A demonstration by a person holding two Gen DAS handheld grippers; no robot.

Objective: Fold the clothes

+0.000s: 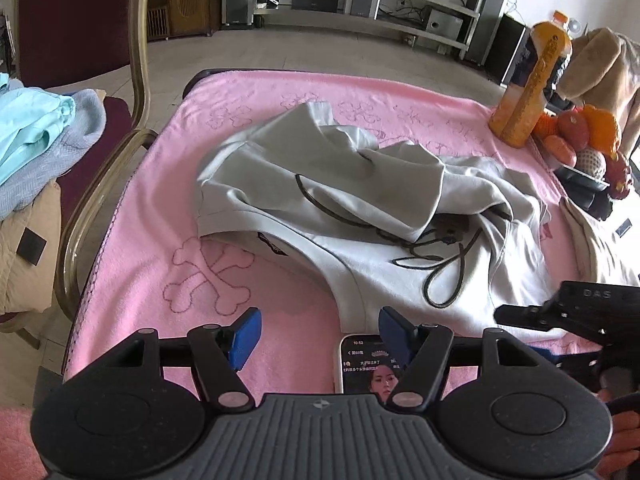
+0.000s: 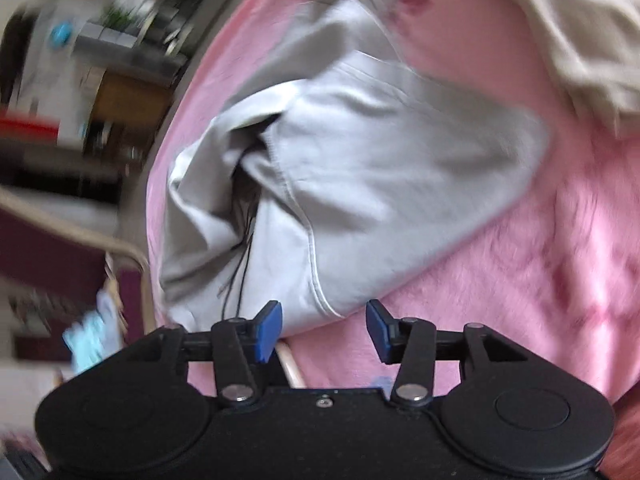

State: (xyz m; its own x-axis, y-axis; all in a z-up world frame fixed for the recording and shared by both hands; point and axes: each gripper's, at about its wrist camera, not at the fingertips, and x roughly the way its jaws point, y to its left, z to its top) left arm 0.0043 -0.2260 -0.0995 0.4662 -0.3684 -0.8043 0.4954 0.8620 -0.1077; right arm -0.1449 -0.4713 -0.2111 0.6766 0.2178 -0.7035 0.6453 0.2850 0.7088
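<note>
Crumpled light-grey garment with a dark drawstring (image 1: 360, 208) lies in a heap at the middle of the pink fleece blanket printed with crossbone outlines (image 1: 172, 248); the cord loops loose over its near side.

Left gripper (image 1: 320, 334): blue-padded fingers (image 1: 244, 336) spread wide, holding nothing, hovering over the blanket's near edge just short of the garment's hem. A white smartphone with a lit screen (image 1: 360, 364) lies on the blanket under the right-hand finger.

Right gripper (image 2: 324, 330): fingers apart, empty, with the garment's near corner (image 2: 320, 300) showing between the pads. The right wrist view is motion-blurred, so whether a pad touches the cloth cannot be told. In the left wrist view its black body (image 1: 576, 312) sits over the garment's right side.

Surroundings: tall orange juice bottle (image 1: 532, 80) and dark bowl of oranges and other fruit (image 1: 580, 148) at the far right corner; pale blue and mint clothes (image 1: 36, 140) piled on a maroon chair with a gold frame (image 1: 136, 80) to the left.
</note>
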